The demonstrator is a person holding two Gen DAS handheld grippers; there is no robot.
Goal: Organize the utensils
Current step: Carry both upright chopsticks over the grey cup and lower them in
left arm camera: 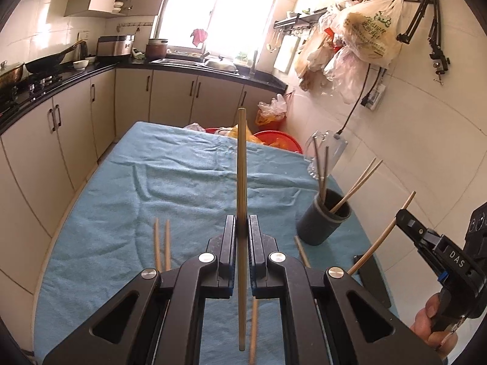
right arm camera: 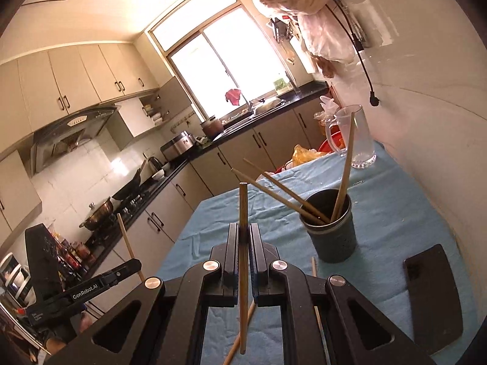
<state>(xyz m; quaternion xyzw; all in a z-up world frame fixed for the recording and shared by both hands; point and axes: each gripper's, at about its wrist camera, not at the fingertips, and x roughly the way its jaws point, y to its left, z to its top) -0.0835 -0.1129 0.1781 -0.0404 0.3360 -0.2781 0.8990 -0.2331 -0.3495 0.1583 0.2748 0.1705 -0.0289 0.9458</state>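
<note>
My left gripper (left arm camera: 242, 228) is shut on a wooden chopstick (left arm camera: 241, 164) that stands upright between its jaws, above the blue towel (left arm camera: 170, 182). My right gripper (right arm camera: 243, 237) is shut on another upright chopstick (right arm camera: 243, 206). The right gripper also shows at the right edge of the left wrist view, its chopstick (left arm camera: 386, 231) tilted. A dark round holder (left arm camera: 324, 219) (right arm camera: 331, 228) stands on the towel with several chopsticks in it, a little ahead and to the right of both grippers. Loose chopsticks (left arm camera: 161, 243) lie on the towel below the left gripper.
A clear glass pitcher (right arm camera: 356, 137) stands behind the holder near the tiled wall. A flat black slab (right arm camera: 432, 298) lies on the towel at the right. Red basins (left arm camera: 274, 140) sit beyond the table's far edge. Kitchen cabinets (left arm camera: 76, 115) run along the left.
</note>
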